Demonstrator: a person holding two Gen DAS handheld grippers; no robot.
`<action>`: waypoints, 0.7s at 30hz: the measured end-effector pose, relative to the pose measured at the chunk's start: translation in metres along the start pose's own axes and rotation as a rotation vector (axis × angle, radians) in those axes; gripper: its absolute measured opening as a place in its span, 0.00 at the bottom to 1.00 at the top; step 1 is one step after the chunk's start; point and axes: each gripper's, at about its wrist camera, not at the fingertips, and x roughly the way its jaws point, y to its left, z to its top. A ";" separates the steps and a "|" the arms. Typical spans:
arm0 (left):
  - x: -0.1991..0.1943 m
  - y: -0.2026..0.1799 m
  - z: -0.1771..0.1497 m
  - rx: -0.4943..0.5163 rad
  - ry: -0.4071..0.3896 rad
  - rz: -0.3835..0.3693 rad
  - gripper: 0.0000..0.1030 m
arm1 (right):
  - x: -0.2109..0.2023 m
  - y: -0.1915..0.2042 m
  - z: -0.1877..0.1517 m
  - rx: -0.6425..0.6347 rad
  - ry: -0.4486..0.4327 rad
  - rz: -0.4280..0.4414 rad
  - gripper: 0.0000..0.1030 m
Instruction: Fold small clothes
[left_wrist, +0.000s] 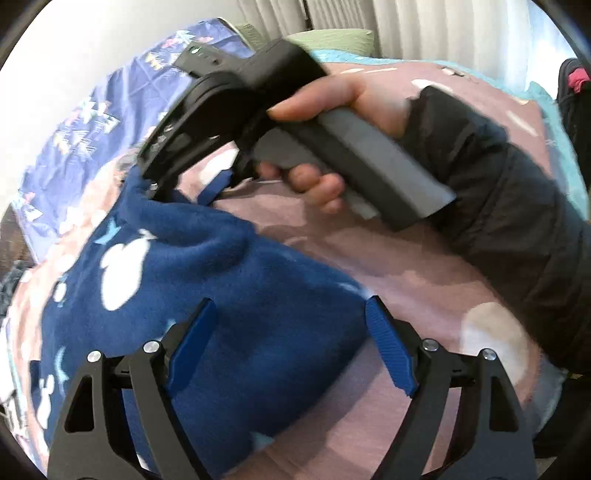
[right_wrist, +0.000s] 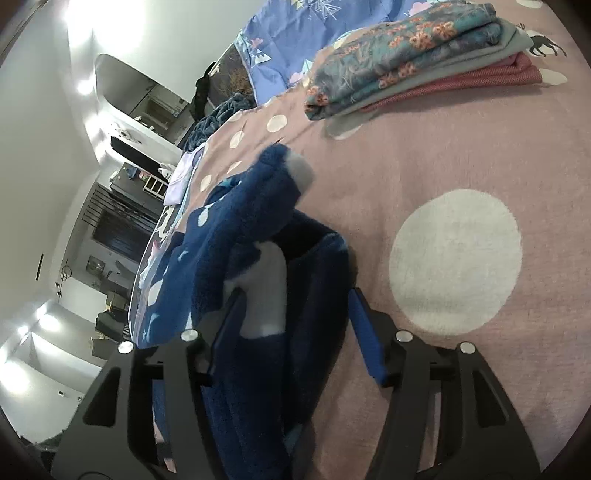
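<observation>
A dark blue fleece garment with white cloud shapes lies rumpled on the pink bedspread. My left gripper hovers over its near part, jaws wide open, nothing pressed between the pads. A hand in a dark sleeve holds my right gripper at the garment's far edge. In the right wrist view a fold of the garment hangs loosely between the jaws of my right gripper. They stand partly open. The fabric drapes over the left finger, and the right pad sits just clear of it.
A stack of folded clothes, floral on top, rests on the dotted bedspread beyond the garment. Blue patterned bedding lies at the far end. The bed's edge drops off on the left towards the room.
</observation>
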 end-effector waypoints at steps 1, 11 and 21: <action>-0.003 -0.002 0.000 0.001 -0.003 -0.016 0.82 | -0.001 -0.001 0.000 0.009 -0.004 0.008 0.56; 0.017 -0.009 -0.011 0.077 -0.019 0.052 0.67 | -0.004 -0.013 0.003 0.101 -0.067 -0.006 0.44; 0.017 -0.010 -0.014 0.097 -0.036 -0.040 0.31 | -0.026 0.011 0.006 0.041 -0.262 0.006 0.06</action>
